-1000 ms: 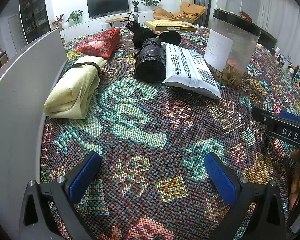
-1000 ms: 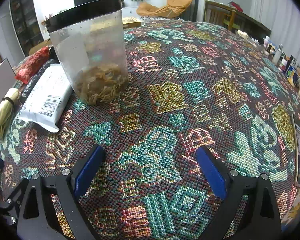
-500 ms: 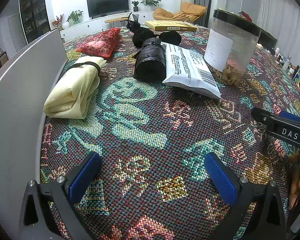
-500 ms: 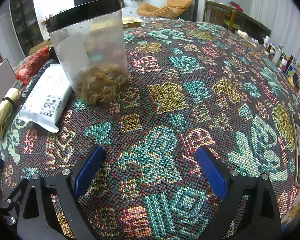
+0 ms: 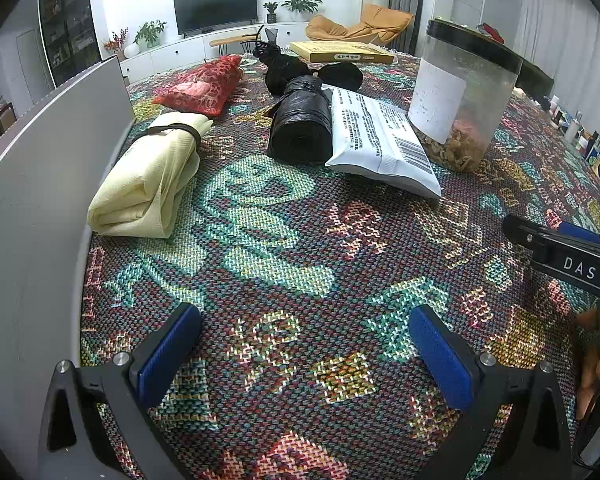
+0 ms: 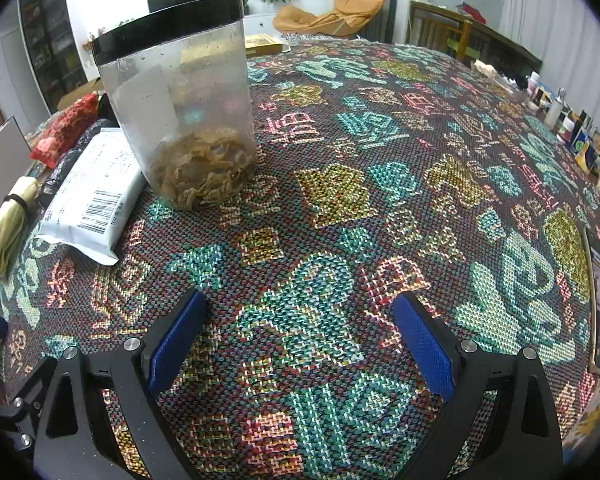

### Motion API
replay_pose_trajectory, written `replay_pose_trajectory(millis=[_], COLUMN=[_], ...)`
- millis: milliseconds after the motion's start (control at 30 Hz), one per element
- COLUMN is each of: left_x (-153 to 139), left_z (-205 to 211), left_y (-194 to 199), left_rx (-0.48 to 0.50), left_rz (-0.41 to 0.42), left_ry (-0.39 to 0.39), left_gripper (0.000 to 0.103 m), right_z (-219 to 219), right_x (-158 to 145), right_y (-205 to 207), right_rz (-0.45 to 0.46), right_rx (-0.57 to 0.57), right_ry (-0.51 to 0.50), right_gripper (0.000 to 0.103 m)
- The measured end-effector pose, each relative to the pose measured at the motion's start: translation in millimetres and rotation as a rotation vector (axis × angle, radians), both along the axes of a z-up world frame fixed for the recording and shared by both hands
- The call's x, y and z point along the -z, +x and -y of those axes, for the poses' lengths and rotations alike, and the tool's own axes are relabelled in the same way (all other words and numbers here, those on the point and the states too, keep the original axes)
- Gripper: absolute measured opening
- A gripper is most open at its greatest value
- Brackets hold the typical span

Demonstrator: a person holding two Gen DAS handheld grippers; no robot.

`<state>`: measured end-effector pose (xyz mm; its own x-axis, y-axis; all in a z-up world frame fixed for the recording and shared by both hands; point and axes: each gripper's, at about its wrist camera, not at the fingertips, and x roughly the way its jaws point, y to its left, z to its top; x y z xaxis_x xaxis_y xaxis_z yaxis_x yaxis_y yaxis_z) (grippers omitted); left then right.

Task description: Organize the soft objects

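Observation:
A folded pale yellow cloth (image 5: 152,180) bound by a dark band lies at the left. Beyond it rests a red patterned pouch (image 5: 202,86). A black plastic roll (image 5: 300,126) lies mid-table beside a white printed packet (image 5: 378,142), with more black bags (image 5: 300,68) behind. My left gripper (image 5: 306,354) hovers open over bare patterned cloth, well short of these. My right gripper (image 6: 300,342) is open too, with nothing between its blue pads. The packet (image 6: 94,196) and yellow cloth (image 6: 10,224) show at its far left.
A clear jar (image 6: 180,112) with a black lid holds dried bits. A grey board (image 5: 32,184) stands along the left edge. A yellow box (image 5: 340,51) lies at the back. Small bottles and cards (image 6: 572,128) line the right edge. A patterned woven cover (image 6: 380,184) spans the table.

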<state>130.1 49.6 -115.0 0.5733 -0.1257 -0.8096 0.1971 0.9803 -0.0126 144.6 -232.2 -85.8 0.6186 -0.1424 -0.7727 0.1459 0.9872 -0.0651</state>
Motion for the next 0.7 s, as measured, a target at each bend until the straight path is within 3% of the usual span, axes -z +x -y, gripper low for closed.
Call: replay_pose_trajectory(millis=[167,233,300,367,533,667,700], left_x=[0,0,0,0,0,0,0], left_z=[-1,-1,0,0,-2,-2,-4], left_y=[0,0,0,0,0,0,1], left_rx=[0.0,0.0,0.0,0.0,0.0,-0.001,-0.018], left_rz=[0.0,0.0,0.0,0.0,0.0,0.0,-0.002], left_ry=[0.0,0.0,0.001,0.0,-0.001,-0.001,-0.006], left_gripper=[0.103,0.103,0.103,0.103,0.103,0.103,0.101], right_z=[1,1,-1,-11,-61,-93,-104], right_x=[-1,-7,-14,-18,-16,-7,-7], right_y=[0,-3,-4,-1,47,81,88], right_rz=[0.001,0.03,0.076,0.087,-0.033,-0.123,-0.133], right_rx=[-0.01,-0.071,-0.168,-0.225,-0.297,-0.286,-0.295], right_ry=[0.022,0.133,0.323,0.389,0.408,0.342,0.286], right_gripper=[0.096,0.096,0.095,0.095,0.095,0.096,0.096])
